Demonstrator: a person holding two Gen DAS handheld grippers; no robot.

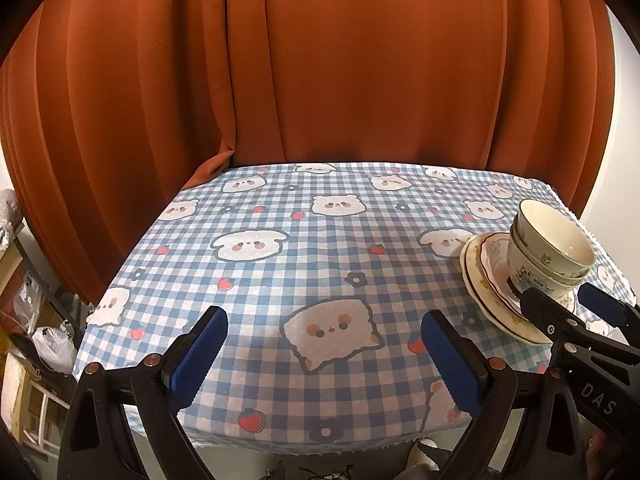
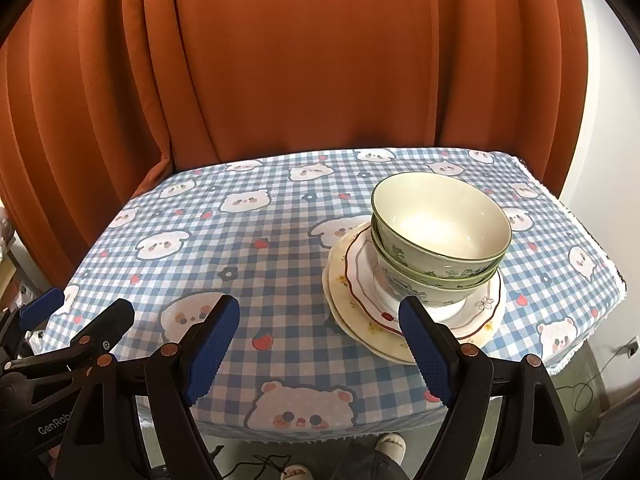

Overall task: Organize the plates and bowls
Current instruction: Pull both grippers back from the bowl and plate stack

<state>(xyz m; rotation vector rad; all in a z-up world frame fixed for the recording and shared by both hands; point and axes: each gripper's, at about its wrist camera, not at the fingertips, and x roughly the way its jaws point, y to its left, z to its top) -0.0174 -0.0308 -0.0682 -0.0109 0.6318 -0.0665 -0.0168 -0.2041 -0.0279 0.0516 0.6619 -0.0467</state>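
Note:
Several cream bowls with green rims (image 2: 440,236) are nested on a stack of plates (image 2: 360,312) at the table's right side; the pile also shows in the left wrist view (image 1: 548,248). My right gripper (image 2: 320,344) is open and empty, above the table's front edge, its right finger just in front of the plates. My left gripper (image 1: 324,352) is open and empty, above the front of the table, left of the pile. The right gripper's fingers (image 1: 540,308) show in the left wrist view beside the plates.
The table wears a blue checked cloth with bear prints (image 1: 300,248). An orange curtain (image 1: 320,60) hangs close behind it. Clutter and bags (image 1: 48,340) lie on the floor at the left. A white wall and cables (image 2: 600,380) are at the right.

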